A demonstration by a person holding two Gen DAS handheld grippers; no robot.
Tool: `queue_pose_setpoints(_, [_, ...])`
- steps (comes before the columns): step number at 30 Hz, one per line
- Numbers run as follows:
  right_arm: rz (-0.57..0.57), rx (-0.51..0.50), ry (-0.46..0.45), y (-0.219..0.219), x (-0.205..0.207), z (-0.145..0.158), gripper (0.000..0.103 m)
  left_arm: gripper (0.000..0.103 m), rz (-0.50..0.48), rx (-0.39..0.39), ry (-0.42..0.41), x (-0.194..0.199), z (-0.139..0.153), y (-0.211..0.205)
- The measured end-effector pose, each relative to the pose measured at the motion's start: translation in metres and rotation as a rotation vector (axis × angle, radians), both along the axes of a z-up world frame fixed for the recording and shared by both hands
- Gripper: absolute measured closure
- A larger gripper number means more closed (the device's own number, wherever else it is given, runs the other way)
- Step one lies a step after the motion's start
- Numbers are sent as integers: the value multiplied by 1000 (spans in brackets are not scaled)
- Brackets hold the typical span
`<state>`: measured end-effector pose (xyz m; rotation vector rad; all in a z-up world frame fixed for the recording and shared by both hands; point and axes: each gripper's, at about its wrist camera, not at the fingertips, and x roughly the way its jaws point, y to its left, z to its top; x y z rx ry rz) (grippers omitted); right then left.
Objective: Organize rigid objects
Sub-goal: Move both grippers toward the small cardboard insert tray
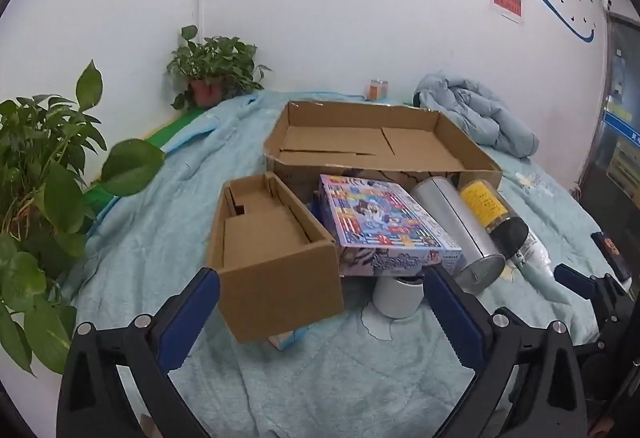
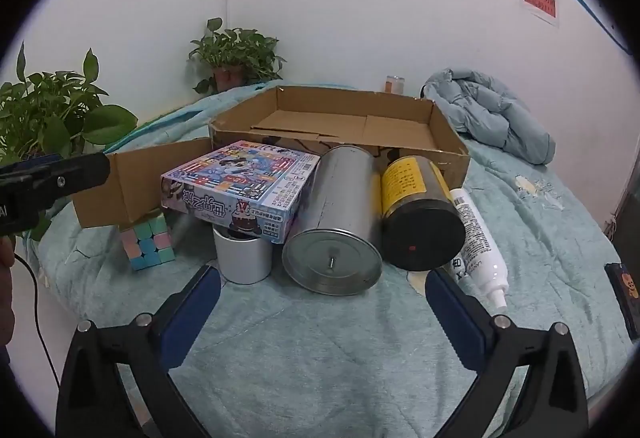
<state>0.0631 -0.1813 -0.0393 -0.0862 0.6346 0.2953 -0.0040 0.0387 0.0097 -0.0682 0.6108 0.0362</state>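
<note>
- A blanket [image 2: 320,350] is spread under everything.
- A tray [image 2: 448,148] is set at the back.
- A small box [image 1: 276,278], game box [image 2: 240,182], tin [image 2: 340,214], jar [image 2: 416,214], tube [image 2: 478,238], cup [image 2: 244,258] and cube [image 2: 148,242] are grouped before it.
- The left gripper [image 1: 320,302] and right gripper [image 2: 322,298] are spread wide, gripping nothing.

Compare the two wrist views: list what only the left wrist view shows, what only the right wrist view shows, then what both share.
Only the left wrist view: the inside of the small cardboard box, which holds only cardboard inserts, and the left gripper, jaws open with nothing between them.

Only the right wrist view: the pastel cube puzzle in full, the metal can lid face, and the right gripper, jaws open over bare blanket.

Both: the large cardboard tray, the game box resting on the white cup, the yellow-labelled jar, the white bottle, the potted plants and the blue jacket.
</note>
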Motion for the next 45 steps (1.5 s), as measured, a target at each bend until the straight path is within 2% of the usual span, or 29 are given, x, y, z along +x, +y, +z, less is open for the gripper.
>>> queue_pose_setpoints(8, [-17,7,3,1,-4,2,1,0,-40,27,5,-7,-1,-45])
queue_pose_setpoints(13, [-57,3,1,-6,-11,2,1,0,-96,25,25,-11,-3,-65])
queue_pose_setpoints(17, [-74,3,0,-12,-17,2,1,0,-105,19,42,-17,-6,-76])
queue_pose_setpoints(23, [-85,2,-8,-15,-24,4,1,0,-118,13,46,-25,-9,-81])
queue_pose_setpoints(35, [-75,-21,51,-10,5,-15,1,0,-99,11,96,4,-17,-72])
queue_pose_setpoints(45, [-85,-13,40,-9,9,0,1,0,-112,-18,78,9,-10,-70])
